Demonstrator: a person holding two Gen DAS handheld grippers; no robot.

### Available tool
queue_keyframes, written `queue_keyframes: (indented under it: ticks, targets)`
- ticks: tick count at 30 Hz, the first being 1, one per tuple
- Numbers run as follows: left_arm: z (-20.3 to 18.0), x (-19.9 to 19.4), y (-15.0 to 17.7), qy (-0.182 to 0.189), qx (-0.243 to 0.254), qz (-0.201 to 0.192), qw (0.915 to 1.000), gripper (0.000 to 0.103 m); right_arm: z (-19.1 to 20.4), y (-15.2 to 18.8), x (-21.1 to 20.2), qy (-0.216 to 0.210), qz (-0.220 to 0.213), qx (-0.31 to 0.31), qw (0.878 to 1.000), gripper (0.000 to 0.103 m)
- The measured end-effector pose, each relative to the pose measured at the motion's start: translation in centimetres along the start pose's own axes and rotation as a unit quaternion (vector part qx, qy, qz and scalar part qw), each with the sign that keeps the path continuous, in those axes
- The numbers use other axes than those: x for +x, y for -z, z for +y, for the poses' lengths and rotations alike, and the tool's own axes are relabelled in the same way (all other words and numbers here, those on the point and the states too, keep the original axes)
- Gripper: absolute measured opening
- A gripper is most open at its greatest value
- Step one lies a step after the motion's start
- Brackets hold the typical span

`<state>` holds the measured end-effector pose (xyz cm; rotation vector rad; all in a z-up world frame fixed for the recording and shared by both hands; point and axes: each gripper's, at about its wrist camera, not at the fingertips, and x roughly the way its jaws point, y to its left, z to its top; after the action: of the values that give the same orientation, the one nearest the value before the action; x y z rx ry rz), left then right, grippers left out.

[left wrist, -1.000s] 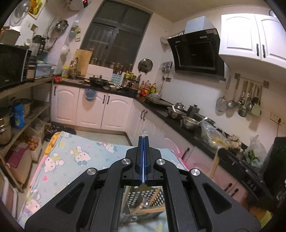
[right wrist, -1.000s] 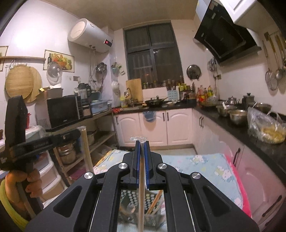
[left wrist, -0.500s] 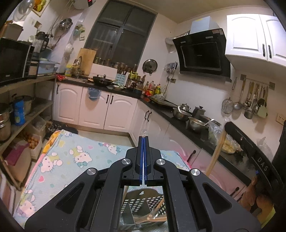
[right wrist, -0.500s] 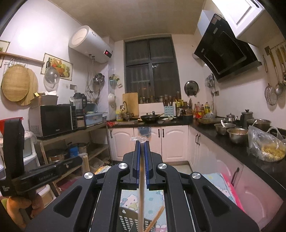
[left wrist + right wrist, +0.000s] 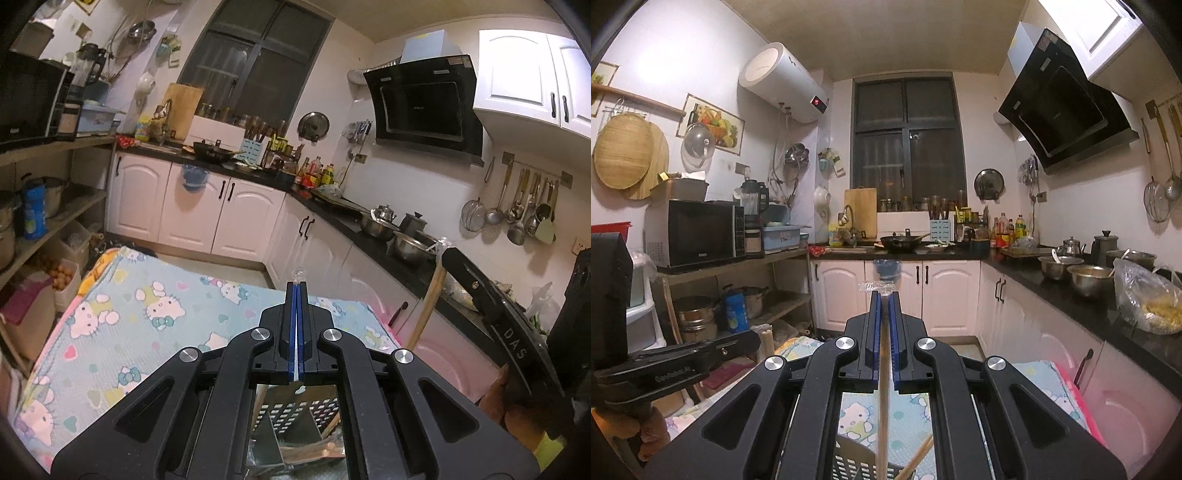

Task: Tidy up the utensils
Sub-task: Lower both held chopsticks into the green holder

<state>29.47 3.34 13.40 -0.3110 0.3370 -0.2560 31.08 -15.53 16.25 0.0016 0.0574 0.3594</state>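
My right gripper (image 5: pixel 885 295) is shut on a long wooden utensil handle (image 5: pixel 883 402) that hangs straight down into a dark perforated utensil holder (image 5: pixel 857 461) below it. The same handle (image 5: pixel 428 306) shows in the left wrist view, held by the right gripper (image 5: pixel 439 251). My left gripper (image 5: pixel 297 284) is shut and empty, right above the holder (image 5: pixel 295 417), which holds other wooden utensils (image 5: pixel 325 446). The left gripper also shows in the right wrist view (image 5: pixel 753 338), with a wooden stick end (image 5: pixel 767 338) beside its tip.
The holder stands on a table with a Hello Kitty cloth (image 5: pixel 147 317). A pink tub (image 5: pixel 443 354) is to the right. Black counter with steel bowls (image 5: pixel 1086 277) runs along the right; shelves with pots (image 5: pixel 698 314) stand at the left.
The right gripper has risen with the wooden handle, so less of the holder shows under it. The left gripper has tilted and edged closer to the right one.
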Motion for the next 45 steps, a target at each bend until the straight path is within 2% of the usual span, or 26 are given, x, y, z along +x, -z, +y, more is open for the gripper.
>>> queue_keyframes:
  ticks: [12, 22, 39, 45]
  targets:
    - [0.9, 0.8, 2.0, 0.002, -0.008, 0.019, 0.9998, 0.0, -0.7, 3.8, 1.1, 0.014, 0.017, -0.004, 1.0, 0.005]
    - [1.3, 0.7, 3.2, -0.002, -0.013, 0.039, 0.9992, 0.0, -2.2, 5.9, -0.5, 0.021, 0.035, 0.017, 0.999, 0.005]
    - [1.2, -0.9, 4.2, -0.015, -0.017, 0.055, 0.9982, 0.0, -3.2, 6.9, -2.7, -0.011, 0.082, 0.081, 0.993, 0.005]
    - [1.3, -2.3, 4.6, -0.013, -0.025, 0.054, 0.9981, 0.018, -3.4, 7.2, -3.3, -0.012, 0.095, 0.089, 0.991, 0.006]
